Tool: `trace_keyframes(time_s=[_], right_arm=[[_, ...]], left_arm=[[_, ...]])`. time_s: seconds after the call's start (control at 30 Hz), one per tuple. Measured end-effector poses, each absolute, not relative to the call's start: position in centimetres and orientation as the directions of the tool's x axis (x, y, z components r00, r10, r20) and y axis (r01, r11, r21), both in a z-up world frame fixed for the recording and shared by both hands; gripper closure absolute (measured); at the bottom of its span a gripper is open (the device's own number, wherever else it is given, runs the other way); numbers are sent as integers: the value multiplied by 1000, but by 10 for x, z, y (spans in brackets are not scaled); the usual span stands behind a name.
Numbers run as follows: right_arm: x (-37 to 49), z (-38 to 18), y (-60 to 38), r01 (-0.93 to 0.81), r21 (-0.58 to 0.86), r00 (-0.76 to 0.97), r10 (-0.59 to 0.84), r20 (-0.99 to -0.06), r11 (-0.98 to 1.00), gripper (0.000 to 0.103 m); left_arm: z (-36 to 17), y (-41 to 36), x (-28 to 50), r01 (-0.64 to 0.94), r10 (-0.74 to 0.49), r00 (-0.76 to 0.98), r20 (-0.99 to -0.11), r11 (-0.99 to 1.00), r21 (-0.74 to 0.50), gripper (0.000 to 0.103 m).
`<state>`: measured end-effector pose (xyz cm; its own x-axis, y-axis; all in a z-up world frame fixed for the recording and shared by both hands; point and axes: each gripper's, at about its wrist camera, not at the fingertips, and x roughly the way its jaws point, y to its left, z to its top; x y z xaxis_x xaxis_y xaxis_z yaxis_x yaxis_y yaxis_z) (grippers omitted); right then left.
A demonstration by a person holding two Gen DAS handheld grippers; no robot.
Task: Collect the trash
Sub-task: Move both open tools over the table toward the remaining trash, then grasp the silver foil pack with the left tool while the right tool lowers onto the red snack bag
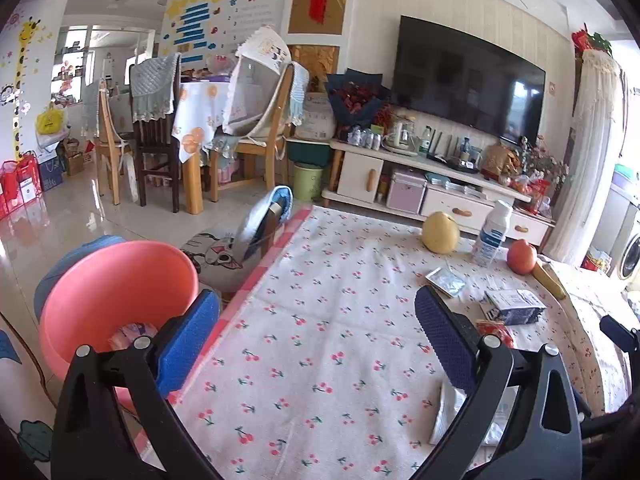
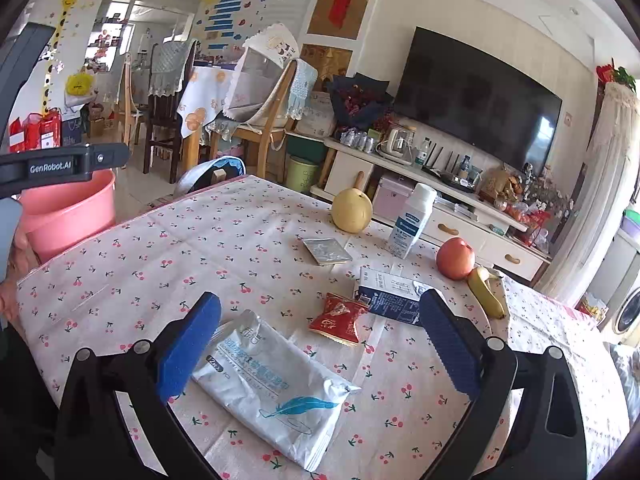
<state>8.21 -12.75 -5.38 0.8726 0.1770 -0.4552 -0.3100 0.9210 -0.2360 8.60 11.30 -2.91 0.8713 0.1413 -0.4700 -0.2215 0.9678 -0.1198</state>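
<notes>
Both tongs are spread wide and hold nothing. The right tongs (image 2: 320, 344) hover over a white wipes packet (image 2: 272, 392) on the table (image 2: 160, 248), near a red wrapper (image 2: 338, 318). Only the left tongs' (image 1: 318, 330) view looks into the pink bin (image 1: 116, 280) beside the table, showing trash inside.

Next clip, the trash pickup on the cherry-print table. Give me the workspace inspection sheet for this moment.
Surface: table under a cherry-print cloth, mostly bare on the left.
Job's things: white wipes packet between the right jaws; red snack wrapper; dark blue carton lying flat; silver sachet; pink bin beside the table, something already inside.
Clutter: pear, white bottle upright, apple, banana.
Grippers: left gripper open, empty; right gripper open over the packet.
Cables: nothing seen.
Surroundings: television, dining chairs.
</notes>
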Motion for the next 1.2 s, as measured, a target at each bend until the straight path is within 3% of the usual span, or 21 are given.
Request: trace_keyframes(time_s=[0.23,0.53,0.67,0.8,1.2], right_arm=[[98,-45,-170,-259,-105,857,179,-482,960,5],[121,-38,-229,-153,91,826,178,-535,984,5],[131,-42,-242,-135,124,798,182,-575,983,5],[141,-48,-246,-142,124,762,188,-620,982,5],[177,-73,-256,-145,187,683,235,-691,972,5]], left_arm=[[-31,90,94,-179,77,857,-509,971,-155,4],[-32,38,135,-30,-30,817,-576,995,-94,4],[-37,7,165,68,-65,792,-608,998,-18,4],[-48,-12,201,103,-90,754,-651,994,-17,4],[-99,-48,309,210,-53,660,-750,971,117,4]])
